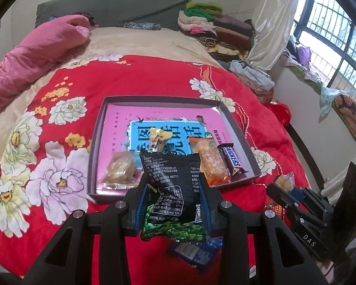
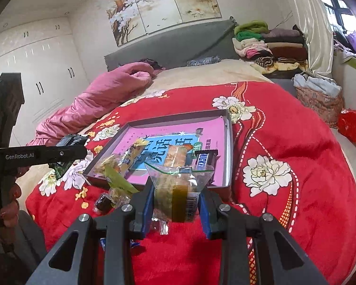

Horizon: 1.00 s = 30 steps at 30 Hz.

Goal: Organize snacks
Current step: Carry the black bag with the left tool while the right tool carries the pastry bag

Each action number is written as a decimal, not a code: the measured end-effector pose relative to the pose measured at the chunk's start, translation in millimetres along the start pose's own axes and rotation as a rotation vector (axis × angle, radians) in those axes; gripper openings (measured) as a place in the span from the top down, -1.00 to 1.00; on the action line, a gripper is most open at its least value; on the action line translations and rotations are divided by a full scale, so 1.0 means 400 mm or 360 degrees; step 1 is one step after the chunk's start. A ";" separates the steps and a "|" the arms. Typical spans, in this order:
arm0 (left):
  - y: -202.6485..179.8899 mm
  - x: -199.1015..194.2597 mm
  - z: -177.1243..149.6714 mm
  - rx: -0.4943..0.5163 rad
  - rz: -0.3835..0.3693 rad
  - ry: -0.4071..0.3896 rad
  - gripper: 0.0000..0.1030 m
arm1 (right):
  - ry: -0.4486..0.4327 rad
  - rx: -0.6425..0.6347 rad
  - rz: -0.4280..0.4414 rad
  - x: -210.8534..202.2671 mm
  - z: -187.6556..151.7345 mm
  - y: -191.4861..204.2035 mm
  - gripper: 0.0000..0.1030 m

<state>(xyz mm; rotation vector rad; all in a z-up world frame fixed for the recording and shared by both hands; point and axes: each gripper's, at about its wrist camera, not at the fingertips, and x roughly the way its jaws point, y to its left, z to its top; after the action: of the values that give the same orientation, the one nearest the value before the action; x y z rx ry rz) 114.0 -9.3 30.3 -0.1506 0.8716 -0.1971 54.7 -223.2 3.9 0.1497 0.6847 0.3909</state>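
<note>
My left gripper (image 1: pixel 173 185) is shut on a black and green snack packet (image 1: pixel 172 190), held upright just in front of the shallow grey box (image 1: pixel 96 142) on the red bedspread. In the box lie a Snickers bar (image 1: pixel 232 160), an orange packet (image 1: pixel 212 162), a yellow packet (image 1: pixel 157 140) and a clear packet of biscuits (image 1: pixel 121 168). My right gripper (image 2: pixel 176 190) is shut on a clear packet with a brown pastry (image 2: pixel 173 194), at the box's near edge (image 2: pixel 230 142). The left gripper (image 2: pixel 71 152) shows at the left of the right wrist view.
Loose snacks lie on the bedspread before the box: a green-yellow packet (image 2: pixel 118 182), a dark wrapped sweet (image 2: pixel 103 201) and a blue packet (image 1: pixel 194 254). A pink quilt (image 1: pixel 35 54) is heaped at the left, folded clothes (image 1: pixel 216 28) at the bed's head, a window (image 1: pixel 332 35) at the right.
</note>
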 end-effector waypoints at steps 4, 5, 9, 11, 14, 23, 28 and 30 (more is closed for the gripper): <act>-0.015 0.008 0.014 0.0026 0.0003 -0.0013 0.26 | -0.0009 0.0026 0.0018 0.009 0.009 -0.010 0.35; -0.018 0.012 0.018 0.0028 0.0004 -0.0014 0.26 | -0.0009 0.0031 0.0021 0.012 0.009 -0.012 0.35; -0.023 0.026 0.029 0.0012 0.0012 -0.0010 0.26 | -0.0014 0.0037 0.0027 0.023 0.013 -0.018 0.35; -0.027 0.027 0.033 0.0014 0.0013 -0.0019 0.26 | -0.0008 0.0059 0.0039 0.031 0.014 -0.025 0.35; -0.040 0.034 0.037 0.0050 0.0036 -0.0024 0.26 | -0.0005 0.0081 0.0049 0.042 0.016 -0.031 0.35; -0.047 0.096 0.061 0.0032 0.0039 0.0012 0.26 | -0.0018 0.0085 0.0056 0.078 0.040 -0.055 0.35; -0.051 0.126 0.079 0.0031 0.0053 0.0018 0.26 | -0.0030 0.0086 0.0042 0.097 0.051 -0.068 0.35; -0.056 0.141 0.087 0.0035 0.0054 0.0024 0.26 | -0.0035 0.0076 0.0039 0.104 0.056 -0.071 0.35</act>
<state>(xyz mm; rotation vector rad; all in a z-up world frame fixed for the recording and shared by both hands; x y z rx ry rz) 173.9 -42.5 15.2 -0.1137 0.8863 -0.1760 107.0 -232.8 -10.5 0.2075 0.6711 0.3962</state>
